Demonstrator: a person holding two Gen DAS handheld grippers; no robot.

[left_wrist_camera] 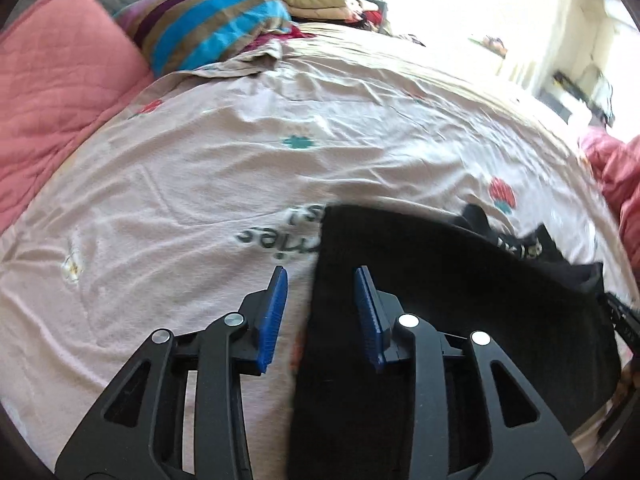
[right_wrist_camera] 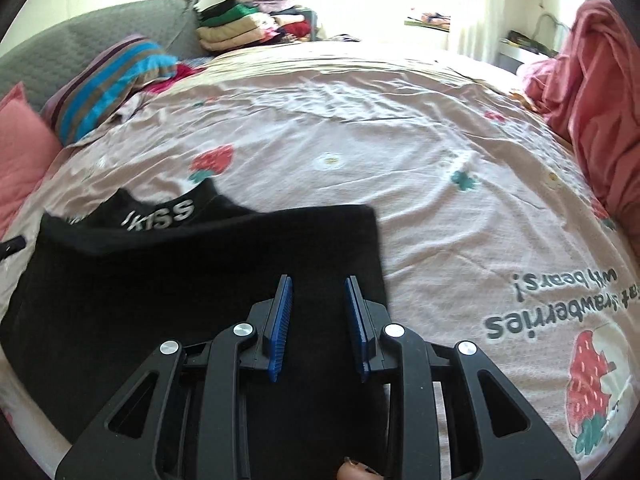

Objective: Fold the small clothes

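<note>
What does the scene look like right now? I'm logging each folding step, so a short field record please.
surface: bed sheet with strawberry print
garment: black garment, lying flat, white lettering at its far edge
left hand-held gripper: open, over the garment's left edge, holding nothing
right hand-held gripper: open, over the garment's right part, holding nothing
background: striped pillow, stack of folded clothes

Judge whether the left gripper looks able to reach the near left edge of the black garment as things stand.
Probably yes. The left gripper hangs right over that edge of the black garment with its jaws apart, and only the bedsheet lies around it.
</note>
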